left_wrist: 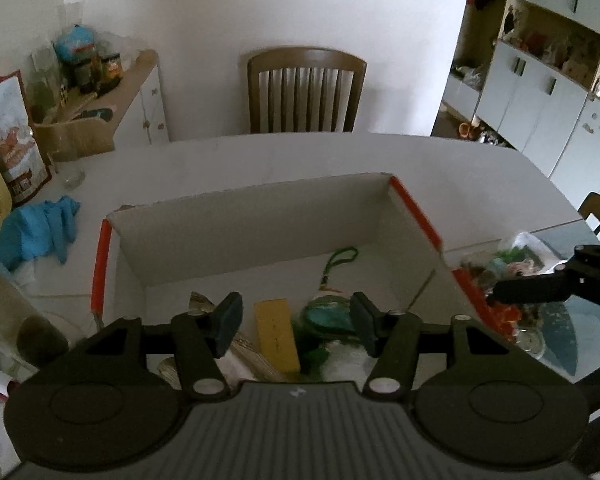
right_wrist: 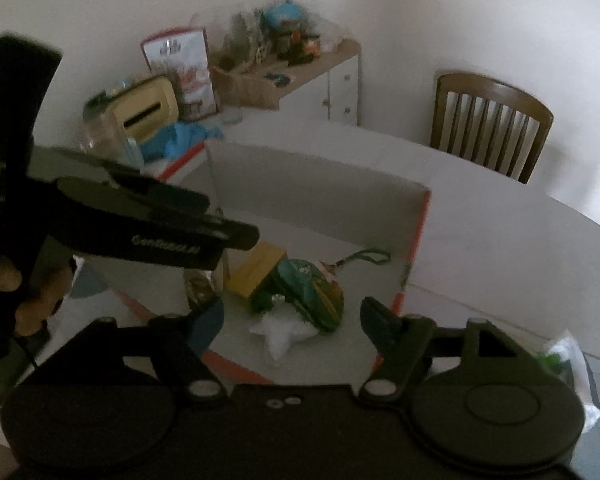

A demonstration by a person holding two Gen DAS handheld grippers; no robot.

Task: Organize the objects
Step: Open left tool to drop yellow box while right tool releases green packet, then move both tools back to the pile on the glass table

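Note:
A white cardboard box (left_wrist: 260, 216) with orange edges stands on the table; it also shows in the right wrist view (right_wrist: 320, 196). Inside lie a yellow block (left_wrist: 276, 332) (right_wrist: 256, 270), a green and teal pouch (left_wrist: 326, 316) (right_wrist: 304, 292) with a green cord, and a white star (right_wrist: 284, 336). My left gripper (left_wrist: 296, 326) is open and empty above the box's near side. My right gripper (right_wrist: 292, 326) is open and empty over the box's near corner. The left gripper's body (right_wrist: 140, 224) crosses the right wrist view.
A pile of small items in clear wrap (left_wrist: 516, 260) lies right of the box. A blue cloth (left_wrist: 36, 236), a yellow tissue box (right_wrist: 148, 110) and a printed bag (left_wrist: 8, 132) sit at the left. A wooden chair (left_wrist: 306, 88) stands beyond the table.

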